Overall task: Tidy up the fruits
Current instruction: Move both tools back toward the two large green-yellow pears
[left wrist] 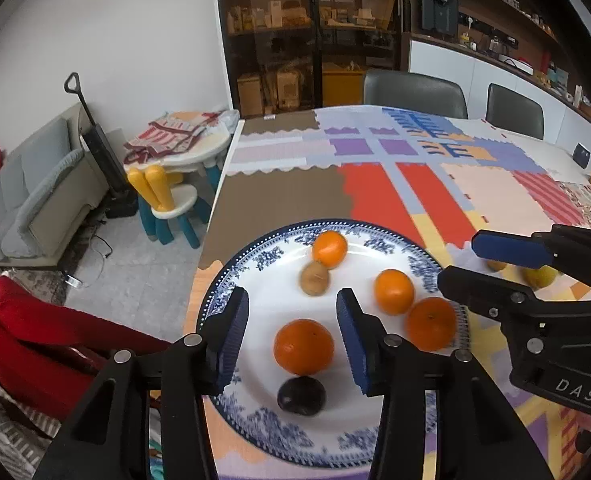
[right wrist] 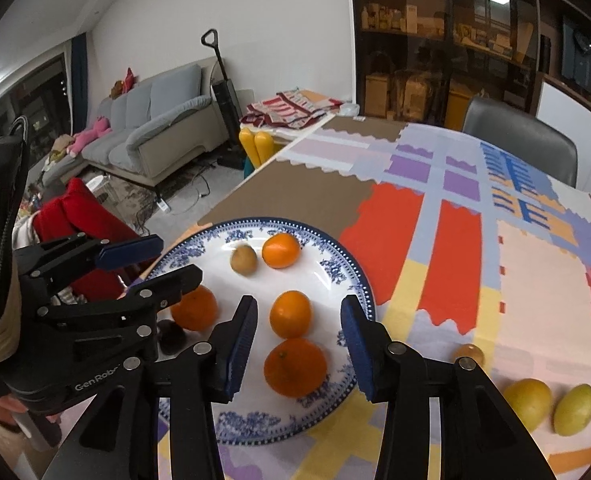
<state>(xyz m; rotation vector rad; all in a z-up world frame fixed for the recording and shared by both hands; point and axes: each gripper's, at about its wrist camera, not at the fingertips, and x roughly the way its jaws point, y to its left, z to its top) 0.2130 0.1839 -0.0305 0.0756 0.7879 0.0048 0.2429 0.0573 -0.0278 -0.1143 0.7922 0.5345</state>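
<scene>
A blue-and-white plate (left wrist: 255, 256) (right wrist: 335, 264) sits near the table's left edge. It holds several oranges (left wrist: 303, 346) (right wrist: 295, 368), a brown kiwi (left wrist: 314, 278) (right wrist: 243, 259) and a dark plum (left wrist: 301, 395) (right wrist: 172, 336). My left gripper (left wrist: 293, 340) is open and empty, hovering over the large orange and plum. My right gripper (right wrist: 299, 344) is open and empty over the two right-hand oranges; it also shows in the left wrist view (left wrist: 459, 264). Two yellow lemons (right wrist: 527, 402) (right wrist: 574, 409) and a small brownish fruit (right wrist: 469, 354) lie on the cloth right of the plate.
A patchwork tablecloth (left wrist: 415, 184) (right wrist: 535, 280) covers the table. Dark chairs (left wrist: 415, 92) stand at the far side. A red cushion (left wrist: 35, 336) lies left of the table edge. A child's table and chair (left wrist: 167, 196), a vacuum and a sofa stand beyond.
</scene>
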